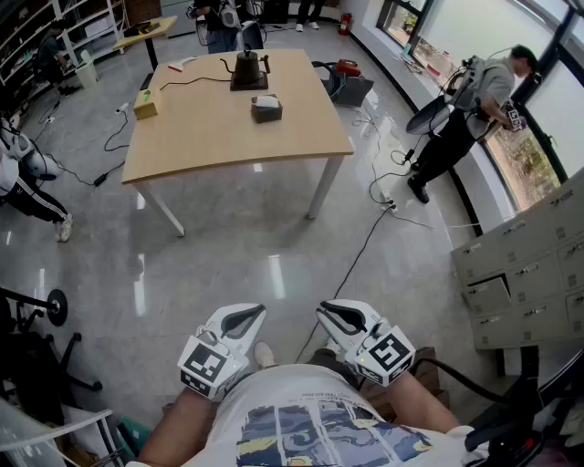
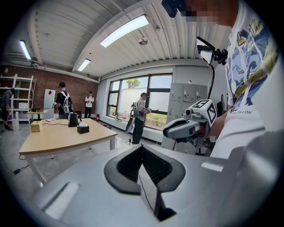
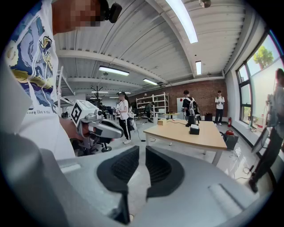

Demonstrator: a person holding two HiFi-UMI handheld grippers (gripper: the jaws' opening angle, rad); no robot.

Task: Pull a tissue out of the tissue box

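Bright daylight pours through the windows (image 1: 438, 27) and ceiling strips (image 2: 124, 30) add more; the polished floor (image 1: 274, 274) glares. The 2 gripper views bend strongly, darkening at their corners.

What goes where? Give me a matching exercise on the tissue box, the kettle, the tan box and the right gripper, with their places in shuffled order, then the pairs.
Things:
1. dark tissue box
2. black kettle
3. tan box
4. right gripper

Places:
A. at the left edge of the wooden table
B. close to the person's shirt, well short of the table
C. near the table's middle, with a white tissue on top
D. at the table's far edge, on a dark base

Pairs: 1-C, 2-D, 3-A, 4-B
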